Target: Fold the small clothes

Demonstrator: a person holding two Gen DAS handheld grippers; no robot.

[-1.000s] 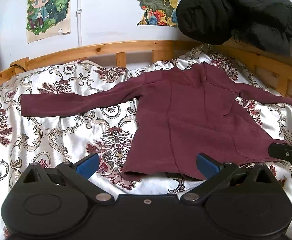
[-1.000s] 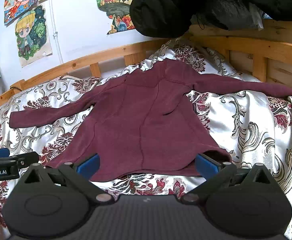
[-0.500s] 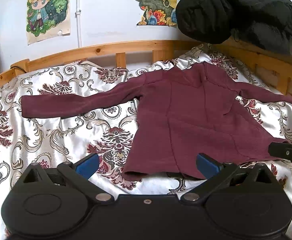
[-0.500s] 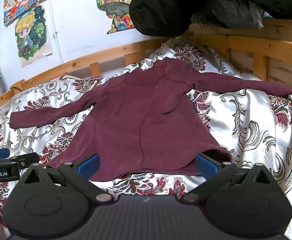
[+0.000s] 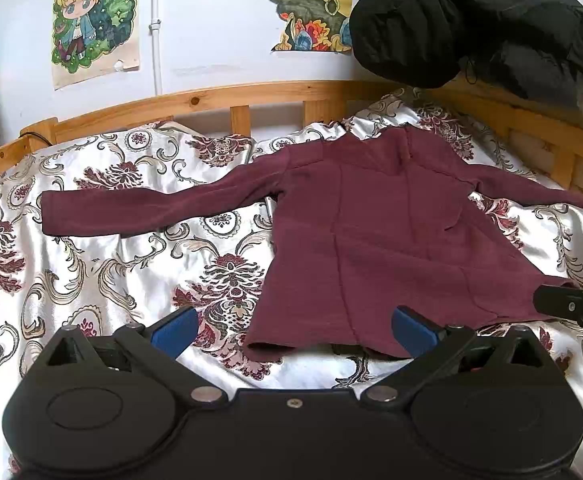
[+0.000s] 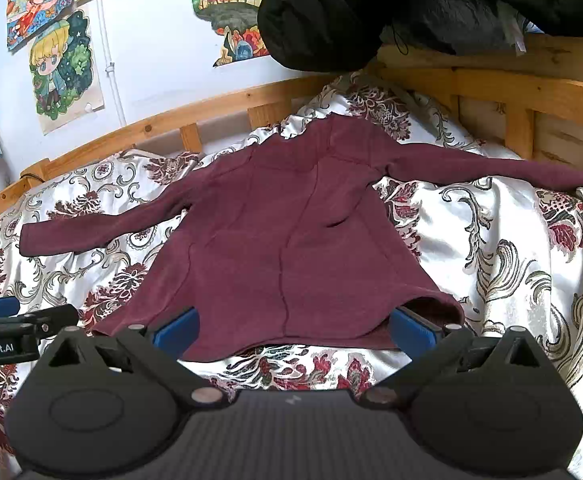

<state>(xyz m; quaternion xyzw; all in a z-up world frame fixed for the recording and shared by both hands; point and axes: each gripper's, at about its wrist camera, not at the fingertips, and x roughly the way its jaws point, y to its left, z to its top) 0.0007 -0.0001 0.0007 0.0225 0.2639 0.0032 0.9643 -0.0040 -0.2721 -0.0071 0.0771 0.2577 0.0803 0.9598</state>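
- Both tools were open wide and held nothing. My left gripper hung just above the near left corner of the hem, and my right gripper hung over the near right corner.
- I held them side by side so each one could grab its own corner.
- My dark red top lay flat on the flowery bed cover, with its neck far from me, by the wooden bed rail.
- One sleeve stretched out to the left, and the other sleeve stretched out to the right. I think it was spread like that so it would fold neatly.
- No fold was made yet.
- A black coat hung over the far corner, away from the top.
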